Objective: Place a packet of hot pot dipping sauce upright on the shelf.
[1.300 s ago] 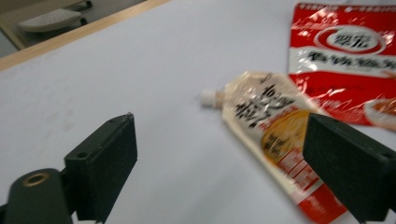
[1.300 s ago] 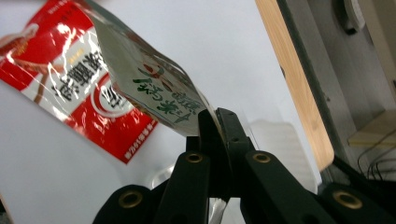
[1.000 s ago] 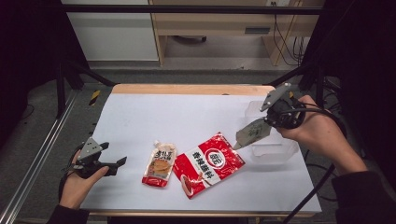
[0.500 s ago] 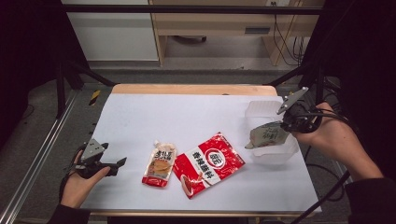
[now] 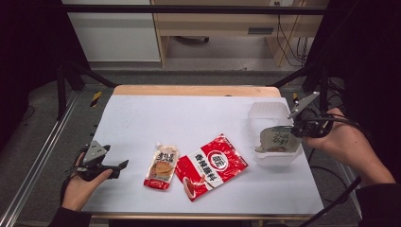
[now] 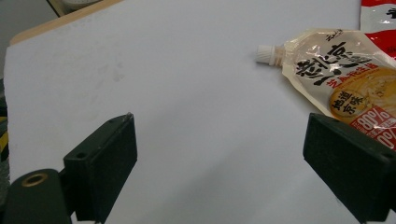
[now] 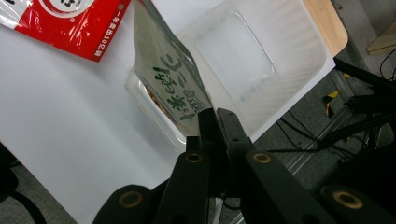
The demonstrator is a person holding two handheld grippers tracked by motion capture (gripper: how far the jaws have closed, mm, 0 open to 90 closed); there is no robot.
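over at the table's right edge, a grey-green sachet (image 5: 278, 138) is pinched by one edge between the pressed-together jaws of the right gripper (image 5: 299, 133), and it is held tilted with its lower end inside a clear plastic tray (image 5: 269, 109); the sachet's printed face is seen just beyond the fingertips (image 7: 215, 122) in the right gripper view. the left gripper (image 5: 118, 166) is held low at the table's near left with its jaws spread wide and nothing between them; a spouted pouch (image 5: 162, 165) is seen lying flat to its right, touching a red packet (image 5: 211, 165) near the white table's (image 5: 189, 118) middle.
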